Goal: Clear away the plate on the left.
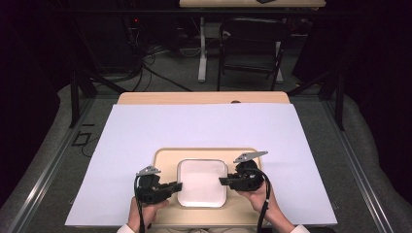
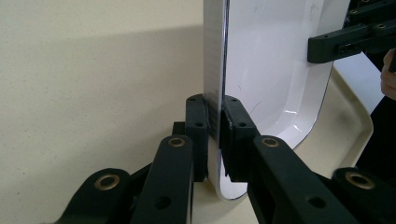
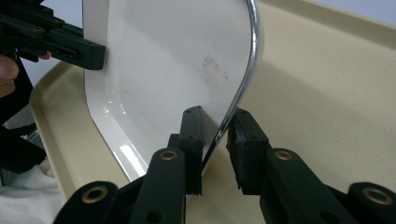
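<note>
The white plate (image 1: 202, 182) lay on the beige tray (image 1: 165, 158) at six o'clock on the tabletop (image 1: 204, 126). The left hand-held gripper (image 2: 215, 126) had clamped its nine-o'clock rim; the right hand-held gripper (image 3: 217, 133) straddled the three-o'clock rim, not fully closed. Lifting apparently remained.

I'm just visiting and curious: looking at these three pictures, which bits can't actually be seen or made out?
- Underside of the white plate: hidden in the high view; it faces the beige tray.
- Right claw: in its own view a gap shows beside the rim, so firm pinching is unclear.
- Faint marks on the plate, right gripper view: too blurred to identify.
- The person beyond the hands: cut off by the high view's bottom edge.
- Left claw: clamped on the rim.
</note>
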Demonstrator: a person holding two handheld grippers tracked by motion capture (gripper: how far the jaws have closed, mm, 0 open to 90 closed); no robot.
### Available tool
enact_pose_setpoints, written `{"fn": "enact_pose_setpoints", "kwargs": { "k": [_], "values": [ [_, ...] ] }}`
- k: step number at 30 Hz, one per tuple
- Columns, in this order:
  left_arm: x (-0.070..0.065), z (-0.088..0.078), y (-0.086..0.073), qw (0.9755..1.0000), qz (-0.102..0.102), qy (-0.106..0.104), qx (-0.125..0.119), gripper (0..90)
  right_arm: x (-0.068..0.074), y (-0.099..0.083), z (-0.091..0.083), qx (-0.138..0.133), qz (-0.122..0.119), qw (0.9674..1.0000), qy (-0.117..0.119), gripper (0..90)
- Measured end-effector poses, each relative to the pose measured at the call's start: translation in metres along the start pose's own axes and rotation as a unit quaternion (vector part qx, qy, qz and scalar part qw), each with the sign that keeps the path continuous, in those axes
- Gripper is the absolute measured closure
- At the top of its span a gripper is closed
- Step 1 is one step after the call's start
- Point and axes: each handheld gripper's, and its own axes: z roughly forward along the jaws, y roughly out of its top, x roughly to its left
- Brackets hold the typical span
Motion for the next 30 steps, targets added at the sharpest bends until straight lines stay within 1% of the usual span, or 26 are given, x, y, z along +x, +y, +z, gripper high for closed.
{"fn": "enact_pose_setpoints", "kwargs": {
  "k": [2, 3, 5, 8, 11, 16, 26, 30],
  "values": [
    [0.000, 0.001, 0.000, 1.0000, 0.000, 0.004, 0.003, 82.3, 0.000, 0.000, 0.001, 0.000, 0.002, 1.0000, 0.001, 75.8],
    [0.000, 0.001, 0.000, 1.0000, 0.004, 0.006, 0.005, 82.1, 0.000, 0.000, 0.001, 0.000, 0.002, 1.0000, 0.001, 75.6],
    [0.000, 0.003, -0.001, 0.9999, 0.003, 0.010, 0.007, 81.7, -0.001, 0.001, 0.002, 0.001, 0.002, 1.0000, 0.001, 75.3],
    [-0.001, 0.004, 0.000, 0.9997, 0.012, 0.019, 0.008, 81.1, -0.002, 0.001, 0.004, 0.003, 0.003, 1.0000, -0.001, 74.7],
    [-0.002, 0.005, 0.000, 0.9996, 0.013, 0.022, 0.007, 80.8, -0.003, 0.001, 0.006, 0.005, 0.004, 1.0000, -0.002, 74.2],
    [-0.001, 0.006, 0.000, 0.9993, 0.022, 0.030, 0.009, 80.6, -0.004, 0.001, 0.008, 0.011, 0.002, 0.9999, -0.007, 72.3],
    [0.000, 0.008, 0.000, 0.9991, 0.021, 0.035, 0.011, 79.9, -0.005, 0.001, 0.013, 0.019, -0.003, 0.9997, -0.015, 70.4],
    [0.000, 0.009, 0.000, 0.9988, 0.023, 0.040, 0.013, 79.5, -0.005, 0.000, 0.014, 0.023, -0.006, 0.9995, -0.020, 69.7]
  ]
}}
